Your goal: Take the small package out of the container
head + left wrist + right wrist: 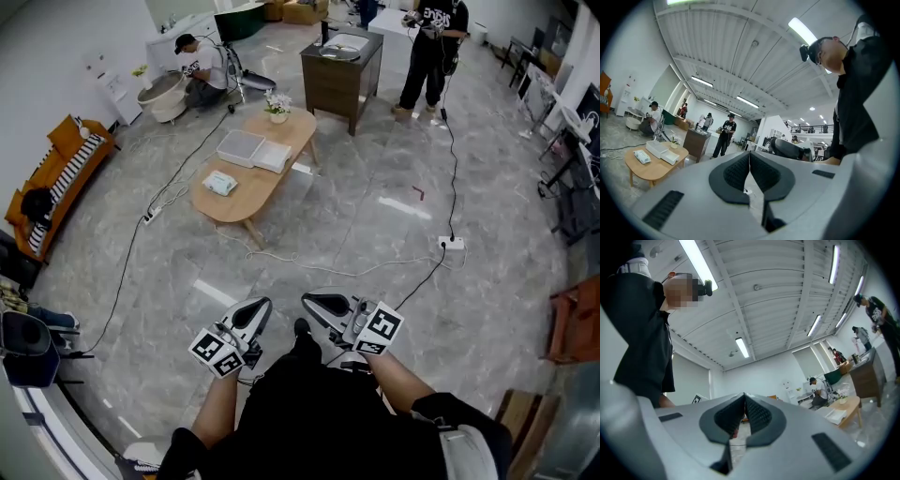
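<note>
While I stand well back from the wooden table (248,194), I hold both tongs low in front of my body, because nothing here is close enough to grab. The left gripper (255,314) has its jaws pressed together with nothing in them. The right gripper (317,305) is the same, closed and empty. I think closed jaws are best while I walk, since they cannot catch on anything. On the table sits the white container (239,146), and a flat white piece (273,156) lies just beside it, maybe its lid. A small package (220,183) lies flat on the wood near the container, not in it. From this far I cannot tell if that is the pack I am meant to take out, or if another one is hidden inside the container. A little flower pot (277,110) stands at the far end of the table, out of my way. A white cable (309,267) runs across the floor between me and the table, so I judge that I must step with care. To go on, I would need to get close and open one pair of jaws.
</note>
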The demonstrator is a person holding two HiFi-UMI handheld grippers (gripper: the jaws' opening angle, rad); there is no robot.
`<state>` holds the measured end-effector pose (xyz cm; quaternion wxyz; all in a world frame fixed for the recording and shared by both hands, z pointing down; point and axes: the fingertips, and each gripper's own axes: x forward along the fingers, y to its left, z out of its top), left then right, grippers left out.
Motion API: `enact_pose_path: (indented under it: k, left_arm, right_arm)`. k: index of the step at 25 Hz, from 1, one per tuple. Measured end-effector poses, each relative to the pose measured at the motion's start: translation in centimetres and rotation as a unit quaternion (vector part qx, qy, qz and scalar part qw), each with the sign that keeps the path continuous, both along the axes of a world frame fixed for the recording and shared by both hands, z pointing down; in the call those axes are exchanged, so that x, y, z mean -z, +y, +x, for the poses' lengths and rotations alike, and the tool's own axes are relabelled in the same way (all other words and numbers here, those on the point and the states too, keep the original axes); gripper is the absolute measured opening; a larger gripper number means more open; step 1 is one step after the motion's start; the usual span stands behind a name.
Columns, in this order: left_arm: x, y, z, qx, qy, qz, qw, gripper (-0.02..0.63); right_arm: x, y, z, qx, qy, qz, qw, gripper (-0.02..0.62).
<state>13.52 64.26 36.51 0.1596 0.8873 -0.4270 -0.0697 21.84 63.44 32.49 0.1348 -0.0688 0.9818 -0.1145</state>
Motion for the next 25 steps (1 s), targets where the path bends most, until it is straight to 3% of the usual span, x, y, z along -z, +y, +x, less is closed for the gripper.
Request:
enact_pose_path:
  k: [8, 16, 25]
  left_arm:
    - [1.1, -7.9, -2.1, -0.015, 0.032, 0.017, 0.9992, 0.017]
    - [3.0, -16.1, -7.3, -0.008, 0.047, 0.045, 0.9979, 0.017]
    - [1.4, -22.1, -11.2, -0.010, 0.070, 0.044, 0.9965, 0.017]
  right_arm:
    - [0.9, -7.8, -1.8, -0.020, 0.015, -0.001, 1.000, 0.014]
    - [2.2, -15.5, -5.8, -0.029, 0.024, 0.008, 0.999, 0.014]
    - [1.7, -21.8, -9.3, -0.043, 0.047, 0.011, 0.998, 0.014]
